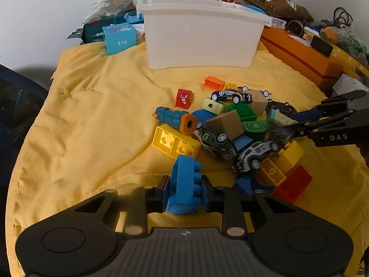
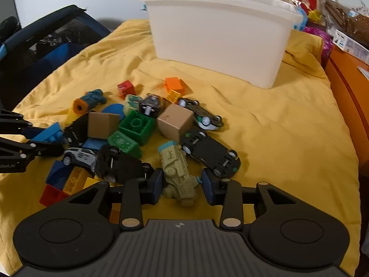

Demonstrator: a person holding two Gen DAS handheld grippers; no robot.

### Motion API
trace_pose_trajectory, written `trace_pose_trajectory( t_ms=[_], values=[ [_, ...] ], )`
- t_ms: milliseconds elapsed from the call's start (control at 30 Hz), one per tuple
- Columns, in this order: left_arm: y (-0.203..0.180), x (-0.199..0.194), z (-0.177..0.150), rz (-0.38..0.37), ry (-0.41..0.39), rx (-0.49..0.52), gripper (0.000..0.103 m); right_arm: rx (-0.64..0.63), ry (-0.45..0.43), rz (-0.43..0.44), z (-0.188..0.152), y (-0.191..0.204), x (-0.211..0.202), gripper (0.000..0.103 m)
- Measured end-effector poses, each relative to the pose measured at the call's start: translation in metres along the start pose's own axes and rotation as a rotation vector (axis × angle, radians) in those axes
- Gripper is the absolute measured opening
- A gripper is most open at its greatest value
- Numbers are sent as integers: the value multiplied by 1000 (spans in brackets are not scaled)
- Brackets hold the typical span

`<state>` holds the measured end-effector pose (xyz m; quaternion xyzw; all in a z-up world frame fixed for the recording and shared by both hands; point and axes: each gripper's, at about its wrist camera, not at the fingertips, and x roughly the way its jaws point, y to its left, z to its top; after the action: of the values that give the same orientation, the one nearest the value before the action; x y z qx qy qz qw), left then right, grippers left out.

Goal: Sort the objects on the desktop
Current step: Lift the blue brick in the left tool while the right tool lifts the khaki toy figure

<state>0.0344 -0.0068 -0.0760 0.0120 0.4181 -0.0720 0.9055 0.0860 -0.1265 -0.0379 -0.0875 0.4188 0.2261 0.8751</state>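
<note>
Two grippers work the toy pile on the near cloth: the left gripper [image 1: 185, 190] is clenched on a blue brick [image 1: 184, 184]; the right gripper [image 2: 181, 185] straddles an olive toy [image 2: 178, 175], pads apart. Centre it, squeeze, then lift toward the far bin [image 2: 221, 39].

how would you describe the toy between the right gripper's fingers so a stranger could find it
Start at the white plastic bin on the yellow cloth, then come toward the camera past the toy pile. The olive-green toy train lies between the open right gripper; unlike the dark cars beside it, it has a light-blue end.
</note>
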Motion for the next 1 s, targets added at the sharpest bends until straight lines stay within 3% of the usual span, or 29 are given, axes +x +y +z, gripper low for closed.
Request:
trace_pose_trajectory(
  t_ms=[300,500,767,1000],
  values=[
    [7,-40,8,-12,-87,-67,31,8,-77,-12,-5,3,-33,40],
    [7,-60,31,-16,-149,-86,31,76,-132,-21,-4,-2,-54,40],
    [3,-79,89,-11,-229,-82,31,134,-239,-14,26,-6,-85,40],
    [-3,-87,160,-33,-254,-54,31,138,-322,-32,78,-18,-110,40]
  ],
)
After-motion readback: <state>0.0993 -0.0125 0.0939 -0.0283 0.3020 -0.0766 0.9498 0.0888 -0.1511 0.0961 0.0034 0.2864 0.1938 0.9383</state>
